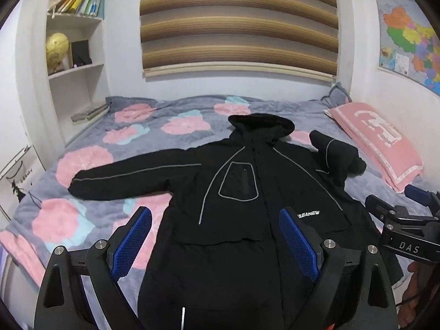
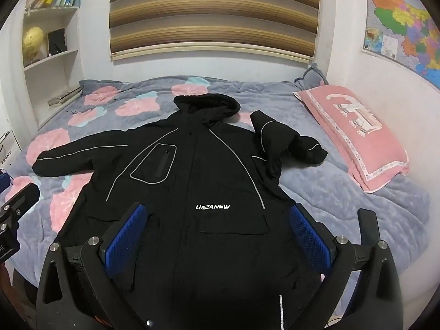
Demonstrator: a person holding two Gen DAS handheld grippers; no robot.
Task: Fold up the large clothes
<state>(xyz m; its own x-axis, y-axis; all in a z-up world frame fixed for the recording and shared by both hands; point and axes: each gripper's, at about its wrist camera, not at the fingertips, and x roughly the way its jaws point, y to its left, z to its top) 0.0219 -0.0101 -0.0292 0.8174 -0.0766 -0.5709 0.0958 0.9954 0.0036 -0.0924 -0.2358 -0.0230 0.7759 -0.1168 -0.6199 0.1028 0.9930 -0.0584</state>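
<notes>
Left wrist view: the left gripper [image 1: 216, 236] hovers with jaws spread wide and empty above the near part of a black hooded jacket [image 1: 247, 192], which lies front-up on the flowered bedspread [image 1: 90, 162], its left sleeve stretched out, its right sleeve bunched near a pink pillow [image 1: 379, 140]. Right wrist view: the right gripper [image 2: 218, 233] likewise stands wide open over the jacket's [image 2: 198, 170] near hem, gripping nothing; the pillow [image 2: 354, 134] lies far right.

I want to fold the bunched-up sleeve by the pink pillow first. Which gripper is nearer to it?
Right. The right gripper hovers open over the jacket's pillow-side half, below the bunched sleeve; the left gripper hovers open nearer the straight sleeve's side.
</notes>
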